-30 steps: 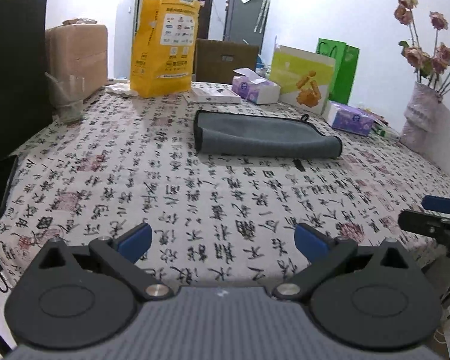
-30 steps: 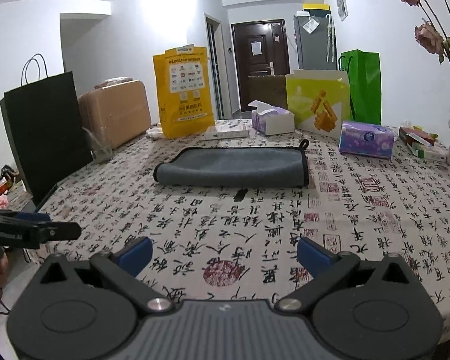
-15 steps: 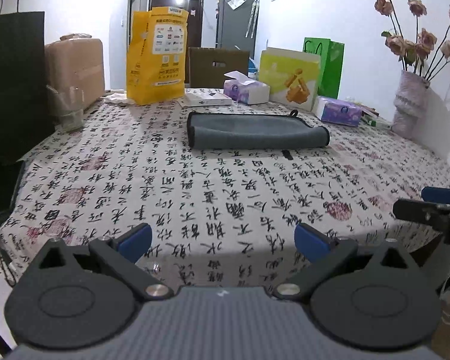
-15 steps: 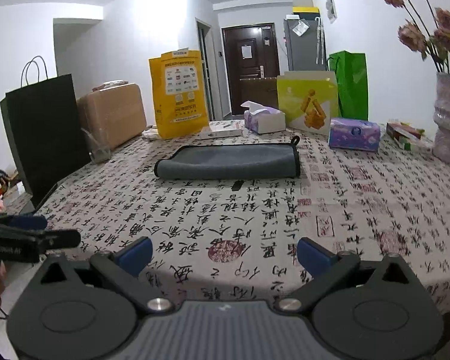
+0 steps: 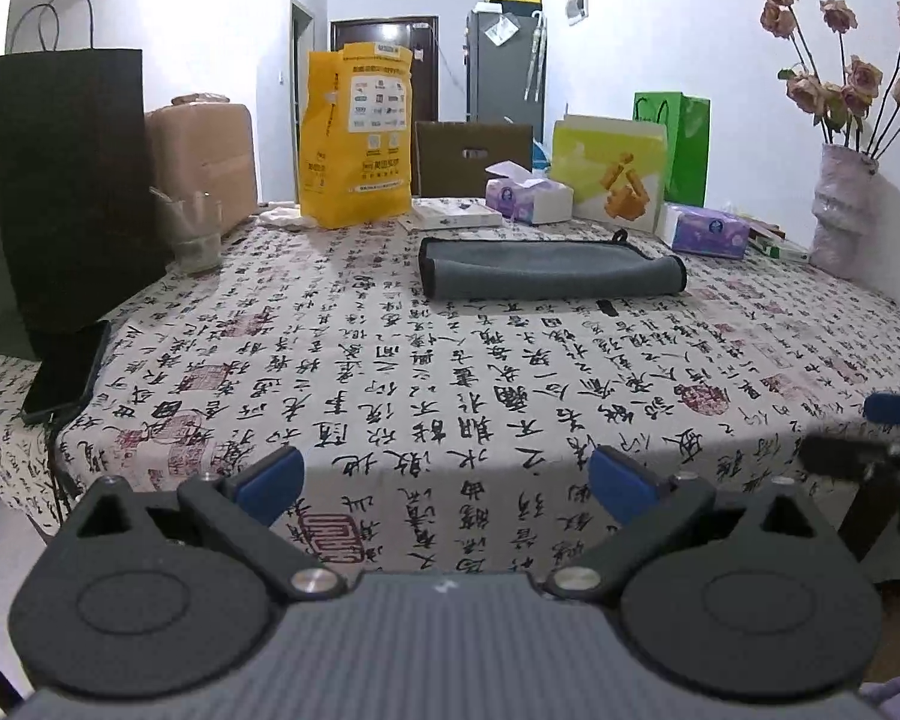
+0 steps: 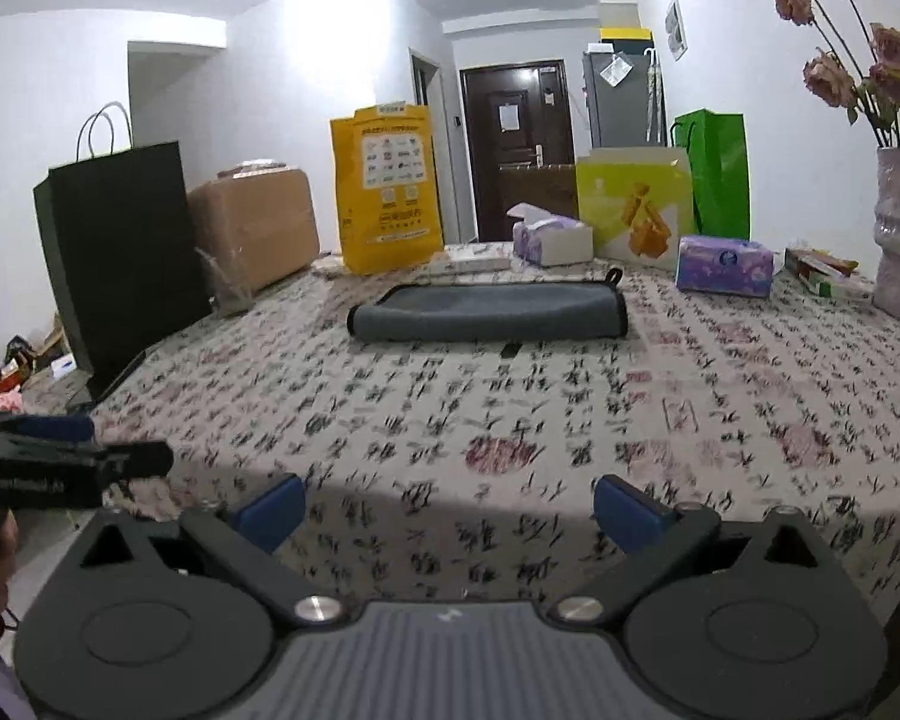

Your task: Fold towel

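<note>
A grey towel (image 5: 549, 269) with black edging lies folded into a long strip on the far half of the table; it also shows in the right wrist view (image 6: 489, 312). My left gripper (image 5: 444, 480) is open and empty, at the table's near edge, far from the towel. My right gripper (image 6: 447, 507) is open and empty, also at the near edge. The right gripper shows at the right edge of the left wrist view (image 5: 864, 438), and the left gripper at the left of the right wrist view (image 6: 72, 456).
A calligraphy-print tablecloth (image 5: 450, 396) covers the table. At the back stand a yellow bag (image 5: 357, 138), tissue boxes (image 5: 528, 195), a green bag (image 5: 681, 147) and a vase of flowers (image 5: 843, 210). A black bag (image 5: 60, 192) and a phone (image 5: 66, 372) are at the left.
Both grippers have pulled back toward the table's near edge and dropped lower. The towel has not moved and both stay open.
</note>
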`<state>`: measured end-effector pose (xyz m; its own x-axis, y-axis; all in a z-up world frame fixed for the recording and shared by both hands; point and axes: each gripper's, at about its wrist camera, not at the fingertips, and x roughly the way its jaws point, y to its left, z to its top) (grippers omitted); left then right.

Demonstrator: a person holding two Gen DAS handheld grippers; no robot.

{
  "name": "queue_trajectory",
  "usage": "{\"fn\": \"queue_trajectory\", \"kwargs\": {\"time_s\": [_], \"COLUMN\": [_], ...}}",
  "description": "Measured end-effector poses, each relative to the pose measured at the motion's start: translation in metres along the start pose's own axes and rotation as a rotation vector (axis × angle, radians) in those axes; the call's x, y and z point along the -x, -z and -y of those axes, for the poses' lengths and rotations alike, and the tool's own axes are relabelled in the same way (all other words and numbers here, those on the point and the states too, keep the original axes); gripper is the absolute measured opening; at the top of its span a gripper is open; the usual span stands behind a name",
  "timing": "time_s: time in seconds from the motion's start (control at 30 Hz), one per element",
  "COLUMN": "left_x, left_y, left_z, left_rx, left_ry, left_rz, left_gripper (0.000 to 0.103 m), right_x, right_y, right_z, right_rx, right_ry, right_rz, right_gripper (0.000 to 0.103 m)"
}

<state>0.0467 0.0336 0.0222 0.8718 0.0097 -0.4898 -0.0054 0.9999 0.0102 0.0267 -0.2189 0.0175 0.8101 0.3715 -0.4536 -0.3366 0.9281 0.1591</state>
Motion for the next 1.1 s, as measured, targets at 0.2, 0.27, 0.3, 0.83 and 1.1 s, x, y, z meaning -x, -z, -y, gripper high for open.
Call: {"fn": "queue_trajectory", "kwargs": {"time_s": [0.2,0.27,0.3,0.83,1.1], "left_x": [0.008,0.010,0.011,0.030,0.032], "left_y": [0.011,0.016,0.019,0.033,0.032], "left_z": [0.003,0.002,0.002,0.002,0.004], "left_rx": [-0.004,0.002,0.003,-0.002,-0.003], "left_ry": [0.019,0.023,0.026,0.017,0.025], "left_rz": [0.002,-0.011,-0.017,0.016,0.031], "left_gripper": [0.103,0.103,0.103,0.103,0.103], "right_x": [0.008,0.013,0.015,0.038,0.038], "right_y": [0.009,0.011,0.011,0.031,0.030], "right_z": [-0.008,-0.010,-0.011,-0.016,-0.018], "right_rx": [0.001,-0.002,-0.004,-0.005,0.005], "right_ry": [0.002,0.003,0.004,-0.001,0.004], "right_rz": [-0.002,0.006,0.010,-0.006,0.003], "right_gripper": [0.103,0.103,0.103,0.103,0.103]}}
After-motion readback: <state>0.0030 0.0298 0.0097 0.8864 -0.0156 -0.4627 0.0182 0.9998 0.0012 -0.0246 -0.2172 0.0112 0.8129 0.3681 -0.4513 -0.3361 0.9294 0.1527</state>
